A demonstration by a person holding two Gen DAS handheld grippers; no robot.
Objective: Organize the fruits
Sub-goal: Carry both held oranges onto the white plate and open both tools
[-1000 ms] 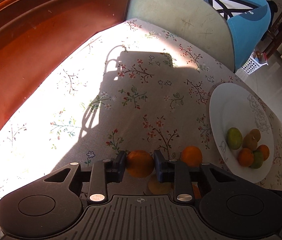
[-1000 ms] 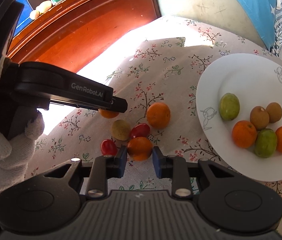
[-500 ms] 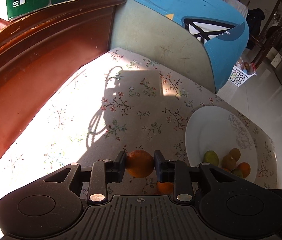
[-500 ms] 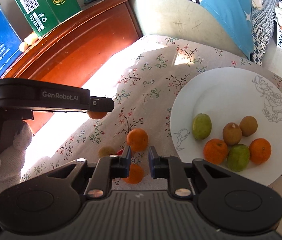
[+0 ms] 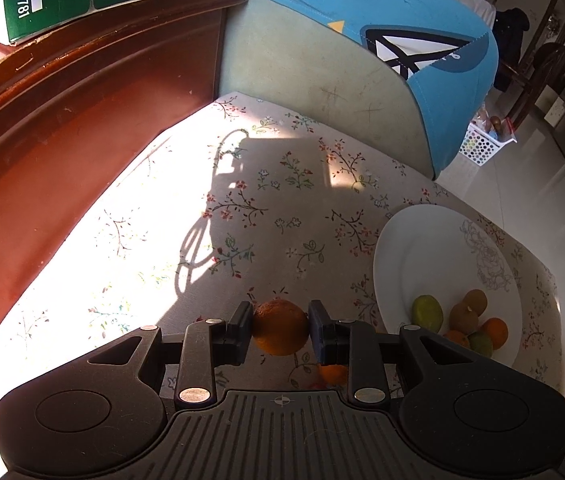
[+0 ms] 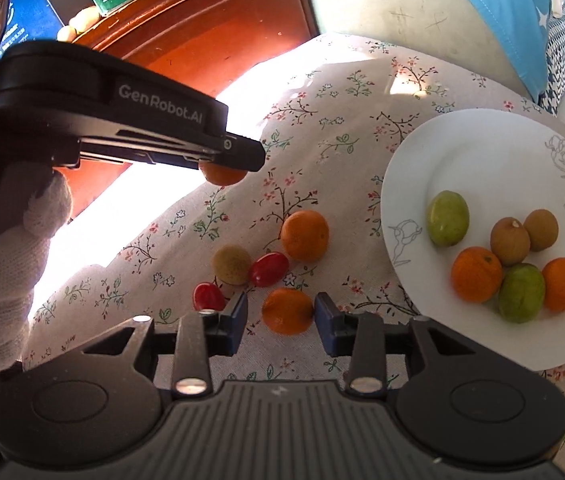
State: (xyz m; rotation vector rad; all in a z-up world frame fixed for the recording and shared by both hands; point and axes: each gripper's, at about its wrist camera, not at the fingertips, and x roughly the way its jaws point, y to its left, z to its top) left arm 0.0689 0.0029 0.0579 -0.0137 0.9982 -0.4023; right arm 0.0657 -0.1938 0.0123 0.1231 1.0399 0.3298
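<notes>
Gripping a small round orange in the left claw, lifted clear for the white round plate; opening the right claw around another small orange on the counter.

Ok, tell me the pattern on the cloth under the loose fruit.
Small red and green flower sprigs on the pale fabric tablecloth, clearest in the right wrist view.

Six fruits piled on white plate, five loose beside it, one orange lifted
</notes>
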